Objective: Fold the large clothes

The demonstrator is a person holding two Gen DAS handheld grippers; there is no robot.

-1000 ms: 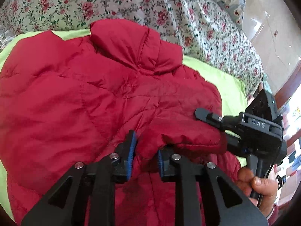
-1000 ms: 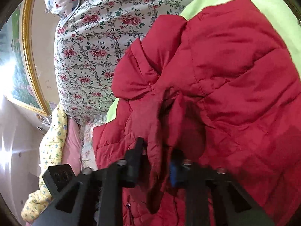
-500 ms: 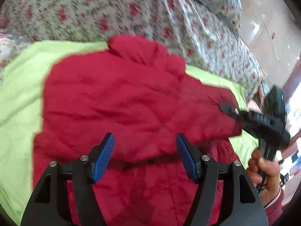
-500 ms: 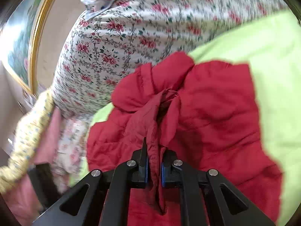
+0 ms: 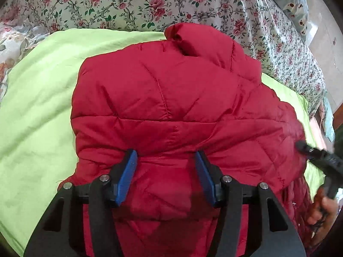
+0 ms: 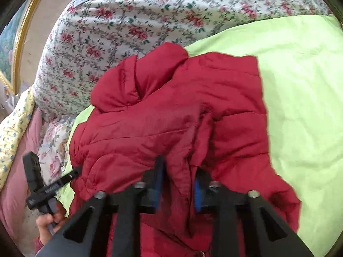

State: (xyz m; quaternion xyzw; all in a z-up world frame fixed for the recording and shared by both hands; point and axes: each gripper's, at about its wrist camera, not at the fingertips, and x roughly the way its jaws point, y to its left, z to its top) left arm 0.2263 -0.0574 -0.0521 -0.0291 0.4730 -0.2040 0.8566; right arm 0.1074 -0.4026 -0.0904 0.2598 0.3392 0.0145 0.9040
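Left claw (image 5: 166, 175) gapes wide over a red quilted jacket's (image 5: 171, 98) near edge, gripping nothing. That jacket lies on a lime-green sheet (image 5: 38, 111). Right claw (image 6: 179, 184), part-open at the jacket's right side, straddles a loose fabric fold.

Found open green sheet (image 5: 36, 107) across the left of the left wrist frame. Blocked at centre by the bulky red jacket (image 5: 171, 107), above by the floral quilt (image 5: 128, 2), lower right by the right gripper (image 5: 300, 144).
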